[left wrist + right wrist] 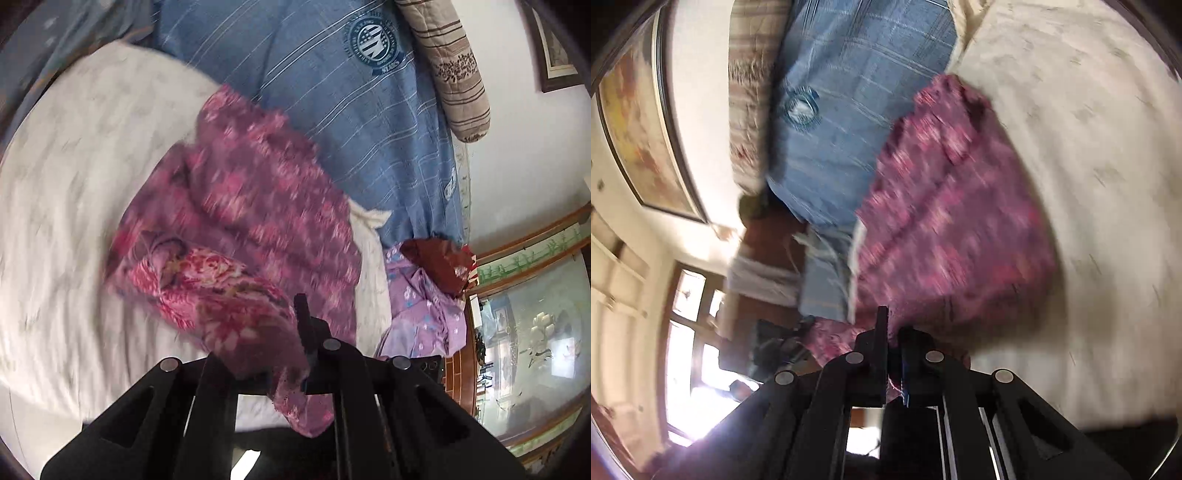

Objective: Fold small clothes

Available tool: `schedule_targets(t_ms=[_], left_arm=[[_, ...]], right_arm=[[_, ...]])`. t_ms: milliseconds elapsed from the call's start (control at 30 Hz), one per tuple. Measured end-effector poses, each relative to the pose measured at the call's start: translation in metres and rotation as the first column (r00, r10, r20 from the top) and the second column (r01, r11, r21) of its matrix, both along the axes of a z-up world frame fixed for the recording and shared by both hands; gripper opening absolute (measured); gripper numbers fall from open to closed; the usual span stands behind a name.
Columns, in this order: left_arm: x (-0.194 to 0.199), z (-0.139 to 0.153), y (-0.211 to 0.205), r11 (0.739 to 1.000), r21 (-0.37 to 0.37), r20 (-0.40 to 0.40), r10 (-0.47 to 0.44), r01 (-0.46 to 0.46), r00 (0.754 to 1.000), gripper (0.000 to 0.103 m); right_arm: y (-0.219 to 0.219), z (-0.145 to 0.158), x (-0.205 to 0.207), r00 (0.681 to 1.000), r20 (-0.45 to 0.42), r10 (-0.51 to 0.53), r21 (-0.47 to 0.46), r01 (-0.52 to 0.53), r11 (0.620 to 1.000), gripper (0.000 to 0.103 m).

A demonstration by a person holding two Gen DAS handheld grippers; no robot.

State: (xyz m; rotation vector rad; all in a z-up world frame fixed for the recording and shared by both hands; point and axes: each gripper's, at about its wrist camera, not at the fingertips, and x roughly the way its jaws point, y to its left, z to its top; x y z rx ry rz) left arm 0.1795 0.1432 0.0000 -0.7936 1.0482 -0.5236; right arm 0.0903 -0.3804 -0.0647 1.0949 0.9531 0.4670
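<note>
A bed covered by a white sheet (74, 177) is shown, with a blue striped quilt (314, 85) spread at its far edge and a brown striped bolster (448, 70) laid beside the pale wall (517, 147). A framed picture (642, 140) is hung on that wall. Bright daylight is admitted through a wood-framed window (687, 332). A mirrored wooden cabinet (532, 332) is seen at the bed's side.

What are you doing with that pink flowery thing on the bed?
A person is folding a small pink and purple floral garment with two handheld tools. The left gripper is shut on one edge of the cloth, and the right gripper is shut on another edge. The garment hangs over the white bedsheet, and both views are blurred. A lilac flowered garment lies near the blue striped quilt.
</note>
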Motion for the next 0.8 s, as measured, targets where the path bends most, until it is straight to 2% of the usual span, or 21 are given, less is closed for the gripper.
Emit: schedule_targets(t_ms=[67,167,200,233,267,300,333,367,433,467,500,567,633,667,733,800], left_arm=[[0.041,0.015,-0.008,1.0,0.023,0.028,0.004,-0.005,1.0,0.007],[0.108,0.038,-0.014,0.998,0.032,0.064,0.043,-0.045,0.997,0.007],[0.137,0.045,-0.016,0.996,0.049,0.077,0.068,-0.072,0.995,0.007],[0.172,0.051,-0.019,0.989,0.101,0.086,0.104,-0.112,0.991,0.008],[0.196,0.053,-0.022,0.978,0.163,0.09,0.113,-0.126,0.99,0.016],[0.216,0.051,-0.023,0.96,0.24,0.067,0.128,-0.141,0.989,0.024],[0.232,0.045,-0.02,0.933,0.318,0.019,0.17,-0.167,0.985,0.026],[0.237,0.041,-0.015,0.926,0.332,-0.007,0.195,-0.181,0.981,0.027],[0.227,0.032,0.0,0.948,0.255,0.009,0.194,-0.19,0.981,0.035],[0.216,0.027,0.008,0.953,0.238,0.021,0.187,-0.186,0.982,0.046],[0.204,0.023,0.016,0.957,0.215,0.027,0.193,-0.194,0.981,0.053],[0.175,0.008,0.027,0.971,0.146,0.016,0.188,-0.188,0.982,0.057],[0.147,-0.007,0.03,0.985,0.051,-0.005,0.163,-0.162,0.987,0.06],[0.128,-0.017,0.029,0.989,0.021,-0.02,0.148,-0.148,0.989,0.065],[0.1,-0.034,0.023,0.989,-0.022,-0.032,0.146,-0.146,0.989,0.07],[0.078,-0.057,0.019,0.985,-0.09,-0.075,0.139,-0.146,0.987,0.072]], right_arm=[[-0.005,0.004,0.032,0.999,0.023,-0.03,0.033,0.03,0.999,0.004],[-0.022,0.021,0.106,0.992,0.074,-0.099,0.059,0.095,0.994,0.004],[-0.031,0.028,0.136,0.986,0.092,-0.139,0.077,0.132,0.988,0.006],[-0.041,0.035,0.162,0.979,0.115,-0.169,0.083,0.16,0.984,0.01],[-0.051,0.042,0.194,0.972,0.128,-0.196,0.019,0.195,0.981,0.013],[-0.059,0.045,0.22,0.968,0.105,-0.228,-0.088,0.237,0.967,0.025],[-0.064,0.046,0.233,0.967,0.079,-0.242,-0.162,0.252,0.954,0.026],[-0.067,0.045,0.242,0.968,0.057,-0.243,-0.2,0.25,0.948,0.026],[-0.063,0.043,0.235,0.975,0.065,-0.215,-0.215,0.224,0.951,0.027],[-0.059,0.044,0.226,0.978,0.076,-0.193,-0.254,0.206,0.945,0.028],[-0.052,0.042,0.211,0.983,0.083,-0.163,-0.302,0.181,0.936,0.034],[-0.041,0.034,0.185,0.99,0.068,-0.123,-0.322,0.139,0.937,0.042],[-0.028,0.019,0.159,0.997,0.033,-0.074,-0.293,0.08,0.953,0.042],[-0.019,0.011,0.147,0.998,0.021,-0.058,-0.276,0.061,0.959,0.043],[-0.006,-0.004,0.129,0.999,-0.008,-0.047,-0.259,0.044,0.965,0.05],[0.0,-0.017,0.125,0.998,-0.041,-0.047,-0.259,0.035,0.965,0.05]])
